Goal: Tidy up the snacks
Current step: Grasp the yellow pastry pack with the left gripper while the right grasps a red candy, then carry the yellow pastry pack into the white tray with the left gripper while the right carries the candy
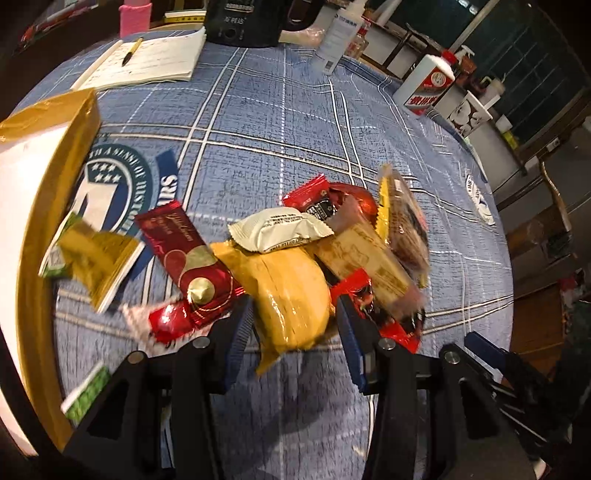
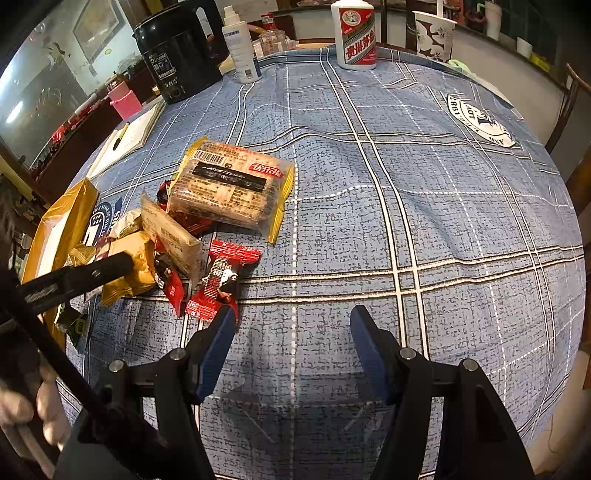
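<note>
A heap of wrapped snacks lies on the blue checked tablecloth [image 2: 406,206]. My left gripper [image 1: 293,314] has its jaws around a yellow snack packet [image 1: 288,291]; the packet fills the gap, and it also shows in the right wrist view [image 2: 129,266]. Behind it lie a white packet [image 1: 277,229], a dark red wrapper [image 1: 181,243], a beige packet [image 1: 362,254] and red wrappers [image 1: 369,295]. A gold-rimmed box [image 1: 48,192] stands at the left with a gold packet [image 1: 96,258] at its edge. My right gripper [image 2: 291,325] is open and empty over bare cloth, right of a red candy wrapper [image 2: 221,280]. A large biscuit pack [image 2: 229,184] lies farther back.
A black kettle [image 2: 181,48], a white spray bottle [image 2: 242,48], a red-and-white liquor bottle [image 2: 356,33] and a paper cup [image 2: 434,35] stand at the far edge. An open notebook with a pen [image 1: 147,59] and a pink cup [image 2: 123,99] are at the far left.
</note>
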`<state>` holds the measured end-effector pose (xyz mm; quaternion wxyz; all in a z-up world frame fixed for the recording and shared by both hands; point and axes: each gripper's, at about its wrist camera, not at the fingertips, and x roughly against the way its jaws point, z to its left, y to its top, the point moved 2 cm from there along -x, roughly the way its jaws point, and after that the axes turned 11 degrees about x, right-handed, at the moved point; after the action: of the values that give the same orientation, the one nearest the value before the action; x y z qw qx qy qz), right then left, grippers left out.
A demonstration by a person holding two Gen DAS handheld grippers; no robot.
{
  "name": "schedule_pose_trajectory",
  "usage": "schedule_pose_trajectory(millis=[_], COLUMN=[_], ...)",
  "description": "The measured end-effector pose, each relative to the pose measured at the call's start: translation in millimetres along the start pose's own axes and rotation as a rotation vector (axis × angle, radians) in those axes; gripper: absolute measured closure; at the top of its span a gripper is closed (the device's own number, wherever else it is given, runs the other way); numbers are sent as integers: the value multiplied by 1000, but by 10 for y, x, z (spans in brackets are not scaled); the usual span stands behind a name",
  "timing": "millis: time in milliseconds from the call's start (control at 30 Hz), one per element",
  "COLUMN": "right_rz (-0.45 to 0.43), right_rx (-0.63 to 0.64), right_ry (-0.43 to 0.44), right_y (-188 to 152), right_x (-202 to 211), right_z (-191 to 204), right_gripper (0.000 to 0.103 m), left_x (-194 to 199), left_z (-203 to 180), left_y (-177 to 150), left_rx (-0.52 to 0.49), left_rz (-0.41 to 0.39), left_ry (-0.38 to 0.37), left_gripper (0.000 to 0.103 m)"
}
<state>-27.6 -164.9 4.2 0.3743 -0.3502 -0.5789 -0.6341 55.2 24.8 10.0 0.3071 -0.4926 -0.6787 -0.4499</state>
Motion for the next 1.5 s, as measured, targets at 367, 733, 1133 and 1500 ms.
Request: schedule_pose_trajectory(millis=[367,733,1133,1500], right_rz=[0,17,30,24], right_rx=[76,119,2,48], right_ry=[22,20,153,126], right_y=[174,380,253,487], right_x=[-148,-333,-189,-321], right_z=[167,295,-14,138], right_gripper=[38,56,89,56], left_x=[-85,122,-110,45], left_z=[-80,103,-64,-26], left_y=[31,8,-25,-146], left_rx=[-71,-15,-113,-140], left_rz=[-22,-6,-19,-47], left_ry=[85,54,140,148], left_gripper=[57,64,47,60])
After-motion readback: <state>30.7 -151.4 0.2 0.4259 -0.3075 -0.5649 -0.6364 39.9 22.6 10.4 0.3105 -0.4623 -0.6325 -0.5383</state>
